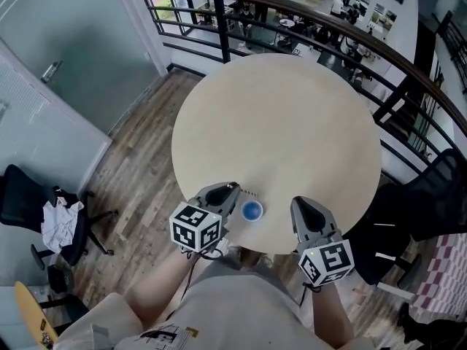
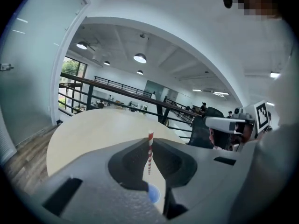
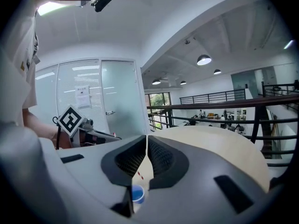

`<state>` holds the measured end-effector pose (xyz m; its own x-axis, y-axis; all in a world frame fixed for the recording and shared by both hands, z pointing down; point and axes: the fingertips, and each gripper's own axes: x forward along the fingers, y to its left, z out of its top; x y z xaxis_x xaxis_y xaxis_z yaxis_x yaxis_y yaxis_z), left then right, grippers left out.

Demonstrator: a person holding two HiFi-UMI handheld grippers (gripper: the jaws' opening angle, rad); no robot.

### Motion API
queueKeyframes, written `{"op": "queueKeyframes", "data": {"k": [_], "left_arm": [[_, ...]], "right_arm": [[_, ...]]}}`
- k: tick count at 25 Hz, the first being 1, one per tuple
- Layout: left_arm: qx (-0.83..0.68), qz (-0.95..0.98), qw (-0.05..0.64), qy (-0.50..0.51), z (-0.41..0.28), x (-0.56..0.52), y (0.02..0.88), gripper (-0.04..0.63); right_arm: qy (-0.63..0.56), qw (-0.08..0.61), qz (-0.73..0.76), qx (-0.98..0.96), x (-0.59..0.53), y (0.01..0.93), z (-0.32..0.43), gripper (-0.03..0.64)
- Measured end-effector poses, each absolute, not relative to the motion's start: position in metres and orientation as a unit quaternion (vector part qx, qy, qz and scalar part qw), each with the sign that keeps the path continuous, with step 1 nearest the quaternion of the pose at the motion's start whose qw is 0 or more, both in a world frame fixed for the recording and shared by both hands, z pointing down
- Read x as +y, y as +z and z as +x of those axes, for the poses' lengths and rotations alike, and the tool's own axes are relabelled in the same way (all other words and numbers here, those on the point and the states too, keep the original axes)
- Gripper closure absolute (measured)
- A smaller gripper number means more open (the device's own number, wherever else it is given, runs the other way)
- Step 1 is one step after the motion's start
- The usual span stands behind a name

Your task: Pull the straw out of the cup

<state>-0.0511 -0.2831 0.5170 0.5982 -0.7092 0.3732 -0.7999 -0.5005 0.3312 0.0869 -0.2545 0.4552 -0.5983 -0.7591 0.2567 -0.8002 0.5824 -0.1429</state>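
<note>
While the head view looks down, the cup (image 1: 252, 211) sits near the worktop (image 1: 277, 122) edge, between the left hand-held gripper (image 1: 233, 191) and the right hand-held gripper (image 1: 298, 204). The straw is barely visible here.

Left gripper view: jaws pinch the straw (image 2: 150, 153) upright, probably for a straight lift. Its lower end is hidden.

Right gripper view: jaws pressed together, empty, apparently standing by. Can't tell whether the straw has cleared the cup.

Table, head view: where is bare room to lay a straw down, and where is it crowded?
Nearly the whole table is bare, from its far rim by the railing down to the cup. Crowded only at the near edge, where left gripper, cup and right gripper cluster.
</note>
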Motion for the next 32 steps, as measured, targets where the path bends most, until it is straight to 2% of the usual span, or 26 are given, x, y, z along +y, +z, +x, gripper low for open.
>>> {"op": "queueKeyframes", "data": {"k": [11, 21, 25, 32], "left_arm": [[-0.444, 0.882, 0.148, 0.047, -0.050, -0.293, 0.397, 0.560], [-0.460, 0.887, -0.021, 0.021, -0.048, -0.283, 0.306, 0.560], [-0.459, 0.887, -0.041, 0.007, -0.042, -0.272, 0.298, 0.560], [-0.458, 0.887, -0.042, 0.040, -0.027, -0.258, 0.320, 0.560]], "right_arm": [[0.040, 0.058, 0.435, -0.898, -0.266, 0.368, 0.097, 0.591], [-0.028, 0.023, 0.448, -0.893, -0.264, 0.295, 0.105, 0.591], [-0.031, 0.022, 0.457, -0.889, -0.262, 0.298, 0.113, 0.591], [-0.016, 0.034, 0.478, -0.877, -0.249, 0.321, 0.133, 0.591]]}}
